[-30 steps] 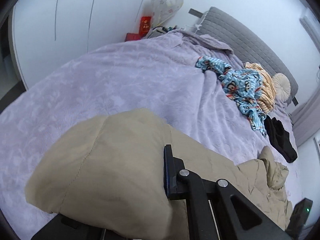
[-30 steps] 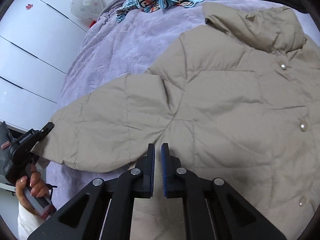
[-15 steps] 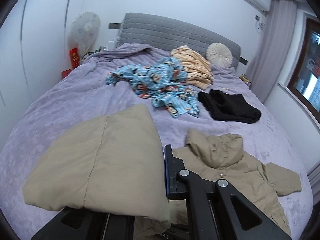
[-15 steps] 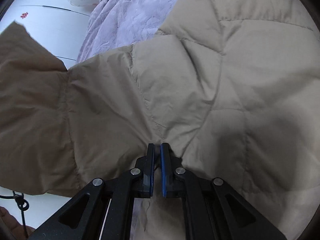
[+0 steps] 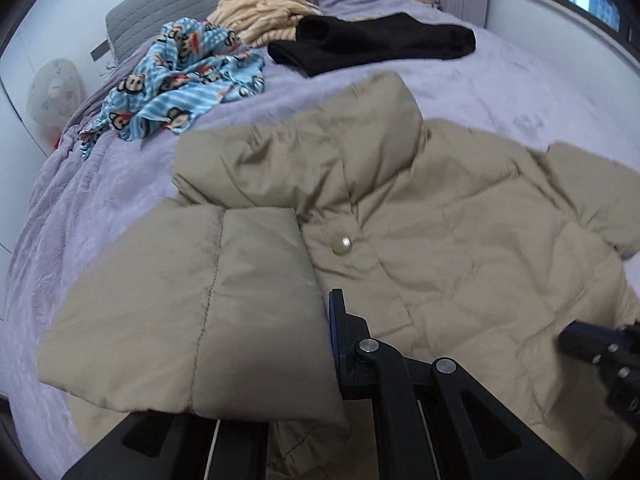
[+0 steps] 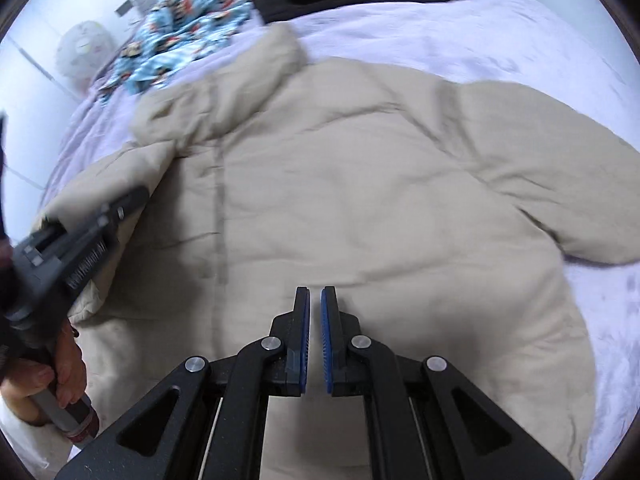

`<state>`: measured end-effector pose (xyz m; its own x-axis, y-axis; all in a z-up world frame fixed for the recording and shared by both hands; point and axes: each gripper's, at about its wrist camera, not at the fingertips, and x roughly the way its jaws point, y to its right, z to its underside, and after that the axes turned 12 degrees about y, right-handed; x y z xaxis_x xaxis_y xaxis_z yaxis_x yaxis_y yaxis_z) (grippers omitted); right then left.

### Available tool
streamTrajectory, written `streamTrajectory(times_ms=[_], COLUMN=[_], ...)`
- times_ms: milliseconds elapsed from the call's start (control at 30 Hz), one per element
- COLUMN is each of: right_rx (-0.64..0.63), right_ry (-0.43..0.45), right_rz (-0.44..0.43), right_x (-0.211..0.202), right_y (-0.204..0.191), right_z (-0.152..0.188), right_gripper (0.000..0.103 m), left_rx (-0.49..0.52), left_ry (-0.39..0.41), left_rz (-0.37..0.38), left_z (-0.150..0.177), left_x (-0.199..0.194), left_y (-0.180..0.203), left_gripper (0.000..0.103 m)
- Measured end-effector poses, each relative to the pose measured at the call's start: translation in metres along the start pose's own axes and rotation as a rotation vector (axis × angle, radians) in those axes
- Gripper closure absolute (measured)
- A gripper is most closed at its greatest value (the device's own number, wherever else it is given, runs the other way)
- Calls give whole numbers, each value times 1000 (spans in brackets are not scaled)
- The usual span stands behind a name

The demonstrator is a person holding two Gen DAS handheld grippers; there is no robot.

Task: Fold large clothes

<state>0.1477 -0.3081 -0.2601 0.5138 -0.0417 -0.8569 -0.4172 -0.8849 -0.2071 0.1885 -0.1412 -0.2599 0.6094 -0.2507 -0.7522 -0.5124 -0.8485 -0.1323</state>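
So the beige puffer jacket (image 6: pixel 360 184) is lying front-up in the middle of the purple bed (image 6: pixel 520 40), collar pointing to about 11 o'clock in the right wrist view. The left gripper (image 5: pixel 320 340) has its fingers clamped on the jacket's sleeve (image 5: pixel 192 312) and holds that sleeve over the jacket's front, just at 8 o'clock from the top snap button (image 5: pixel 342 245). Only one of its fingers shows, the other is under the fabric. The right gripper (image 6: pixel 315 320) hangs over the lower part of the jacket with its fingers nearly together and nothing between them. A hand (image 6: pixel 60 368) grips the left tool's handle at 8 o'clock in the right view. Further up the bed: a blue cartoon-print garment (image 5: pixel 180 80) at 11 o'clock, a black one (image 5: pixel 372 44) at 12, and a striped tan one (image 5: pixel 264 12) behind them.
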Motion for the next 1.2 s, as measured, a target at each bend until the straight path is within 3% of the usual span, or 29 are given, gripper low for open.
streamTrajectory(times_ms=[100,133,167,200,267,400,500,567,600,667,767,833,933,1067,1200], right_rx=[50,50,46,45,45,29,-22,-80,-116,-187,-338,-457,-668,-901,-957], right_ry=[-29,-29,-27,-27,-26,-27,-18,-3,5,34,91,119,158,233,273], right_rz=[-21,-28,-33,-37,-40,-50,-62,-69,-77,-106,-158,-189,-174,-71,-1], right_x=[5,4,7,12,13,4,-22,-49,-51,-59,-70,-73,-69,-49,-26], right_y=[20,24,22,14,7,9,15,23,11,-11,-56,-93,-148,-203,-230], right_z=[19,22,21,17,21,20,26,41,39,39,45,52,70,96,89], right_gripper=[97,97,97,96,96,96,95,91,77,31,30,30,26,26,26], left_rx=[14,14,10,8,21,29,-52,-120,-150,-213,-319,-394,-501,-502,-524], left_ry=[-24,-27,-30,-17,21,21,63,105,126,153,113,50,-23,-63,-80], left_rz=[-15,-5,11,15,17,50,88,51,18,-79,-267,-339,-324,-309,-291], left_z=[14,18,19,21,20,14,14,20,25,35,56,74,99,116,123], left_x=[7,7,6,1,-12,-33,-66,-92,-102,-114,-107,-92,-71,-52,-42], left_y=[6,4,3,2,1,0,-24,-54,-71,-106,-168,-200,-224,-215,-214], left_gripper=[91,71,34,12,11,11,11,11,11,11,11,11,11,11,11])
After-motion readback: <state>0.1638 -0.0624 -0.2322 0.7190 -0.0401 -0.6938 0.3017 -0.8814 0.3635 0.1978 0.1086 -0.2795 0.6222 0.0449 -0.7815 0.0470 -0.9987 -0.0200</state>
